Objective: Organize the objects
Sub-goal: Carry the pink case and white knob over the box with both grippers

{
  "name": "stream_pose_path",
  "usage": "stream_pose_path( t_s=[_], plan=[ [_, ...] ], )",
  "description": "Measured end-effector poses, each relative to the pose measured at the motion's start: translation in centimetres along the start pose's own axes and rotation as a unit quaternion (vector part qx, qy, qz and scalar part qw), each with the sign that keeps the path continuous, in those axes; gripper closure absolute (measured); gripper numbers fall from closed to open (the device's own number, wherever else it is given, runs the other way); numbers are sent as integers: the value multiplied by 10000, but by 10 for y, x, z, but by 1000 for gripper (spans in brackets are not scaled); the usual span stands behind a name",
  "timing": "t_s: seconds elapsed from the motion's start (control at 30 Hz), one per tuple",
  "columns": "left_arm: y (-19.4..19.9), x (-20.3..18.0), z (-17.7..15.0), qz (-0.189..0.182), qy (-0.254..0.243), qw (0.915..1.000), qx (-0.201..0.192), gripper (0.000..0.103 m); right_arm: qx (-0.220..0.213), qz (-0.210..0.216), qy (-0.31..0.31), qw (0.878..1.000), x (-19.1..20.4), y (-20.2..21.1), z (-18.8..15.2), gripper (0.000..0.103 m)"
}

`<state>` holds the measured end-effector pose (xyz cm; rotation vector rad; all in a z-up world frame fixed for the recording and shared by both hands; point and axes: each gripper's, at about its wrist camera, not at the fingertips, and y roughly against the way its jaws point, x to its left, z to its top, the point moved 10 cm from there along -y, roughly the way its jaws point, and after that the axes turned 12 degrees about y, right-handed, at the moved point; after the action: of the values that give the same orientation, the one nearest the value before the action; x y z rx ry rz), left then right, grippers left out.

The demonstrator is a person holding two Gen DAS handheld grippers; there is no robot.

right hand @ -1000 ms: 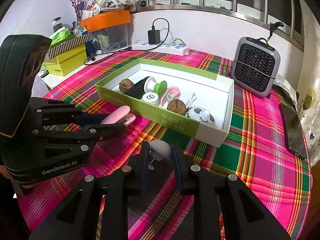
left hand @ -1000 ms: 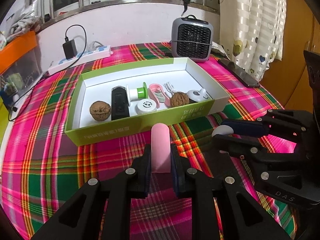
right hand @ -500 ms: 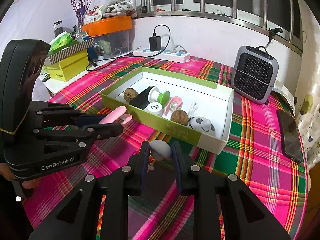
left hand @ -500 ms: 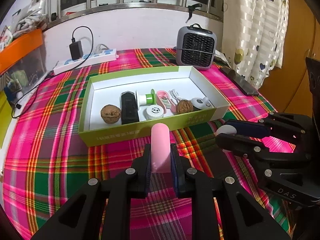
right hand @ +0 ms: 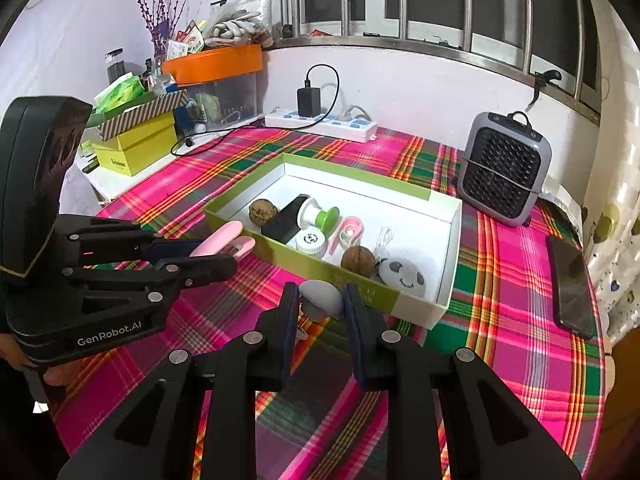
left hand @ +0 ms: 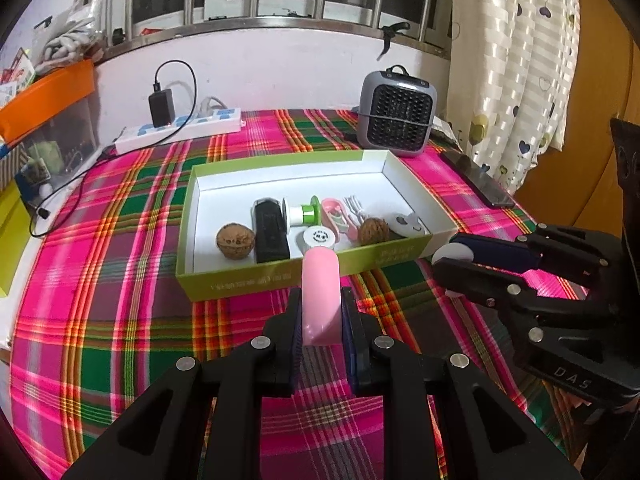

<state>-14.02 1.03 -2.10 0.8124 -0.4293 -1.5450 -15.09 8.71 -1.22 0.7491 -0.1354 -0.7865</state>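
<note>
My left gripper (left hand: 320, 300) is shut on a pink oblong case (left hand: 320, 292), held above the plaid cloth just in front of the green-and-white box (left hand: 240, 278). It also shows in the right wrist view (right hand: 224, 236). My right gripper (right hand: 320, 300) is shut on a small pale grey rounded piece (right hand: 322, 294), to the right of the left gripper and near the box's front wall (right hand: 360, 280). In the box lie two walnuts (left hand: 235, 240), a black block (left hand: 271, 232), a green-and-white spool (left hand: 302, 213), a round white cap (left hand: 319, 237), a pink clip and a white smiley-face toy (right hand: 402, 274).
A grey mini heater (left hand: 396, 114) stands behind the box. A white power strip with a black charger (left hand: 180, 130) lies at the back left. A dark phone (right hand: 570, 284) lies on the right edge of the table. Yellow and orange boxes (right hand: 136, 148) crowd the left side.
Both grippers have pulled back and risen with their objects still held; the box looks smaller and farther away.
</note>
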Motion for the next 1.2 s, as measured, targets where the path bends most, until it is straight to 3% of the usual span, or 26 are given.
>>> stream_pose_path(
  t_s=[0.63,1.2],
  plan=[
    [-12,6,27,9,48,10000,16,87,43,-119,90,9999,-13,-14,20,79],
    [-47,18,52,134,75,9998,122,87,131,-57,-24,9999,-36,-43,32,79]
  ],
)
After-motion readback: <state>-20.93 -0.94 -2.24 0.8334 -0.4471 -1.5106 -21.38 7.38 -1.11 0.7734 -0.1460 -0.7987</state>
